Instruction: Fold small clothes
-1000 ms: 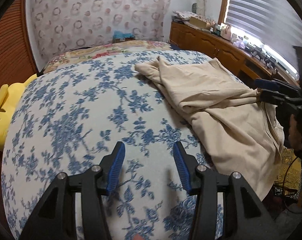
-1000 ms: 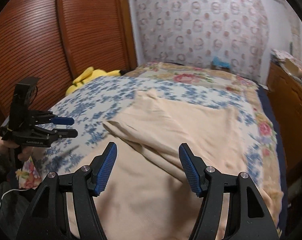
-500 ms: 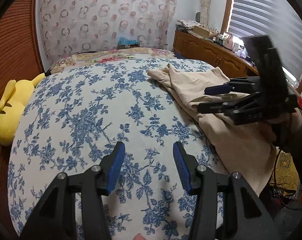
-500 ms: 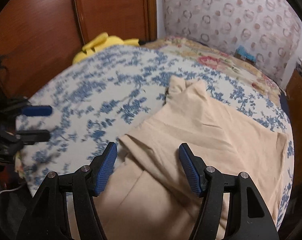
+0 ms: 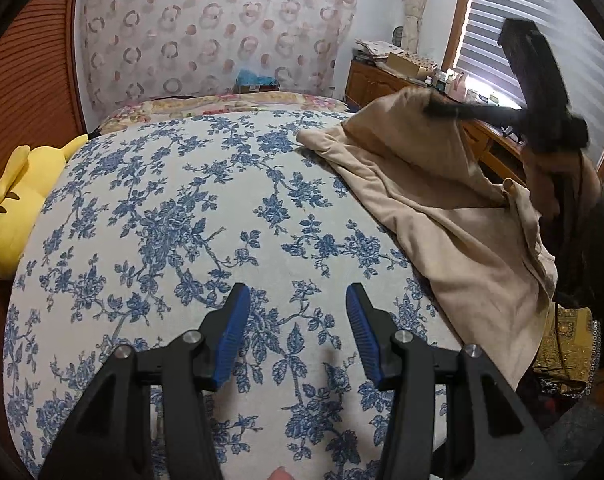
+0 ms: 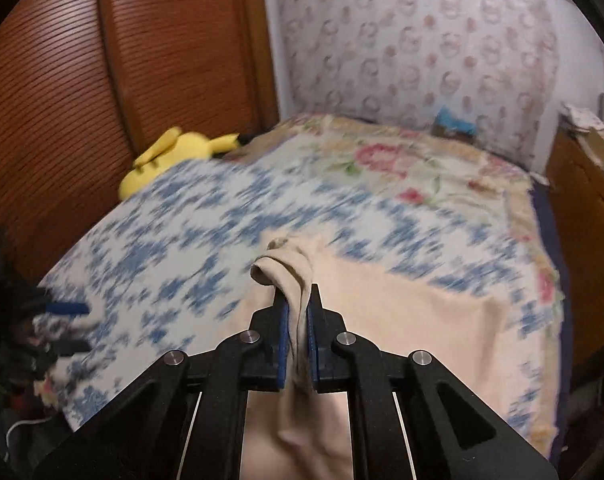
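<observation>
A beige garment [image 5: 433, 200] lies crumpled on the right side of the blue-flowered bed cover [image 5: 174, 216]. My right gripper [image 6: 298, 300] is shut on a bunched fold of the garment [image 6: 401, 320] and lifts it off the bed; in the left wrist view the right gripper [image 5: 433, 110] shows blurred at the raised cloth peak. My left gripper [image 5: 298, 316] is open and empty, low over bare bed cover, to the left of the garment. It shows blurred at the left edge of the right wrist view [image 6: 68, 320].
A yellow plush toy [image 5: 14, 208] lies at the bed's left edge by the wooden wardrobe doors [image 6: 102, 80]. A flowered quilt [image 6: 401, 160] covers the far end. A wooden dresser [image 5: 385, 80] with clutter stands along the right under the window blinds.
My right gripper has shut on a fold of the beige garment and raised it. The left gripper stays open over the bed cover.
</observation>
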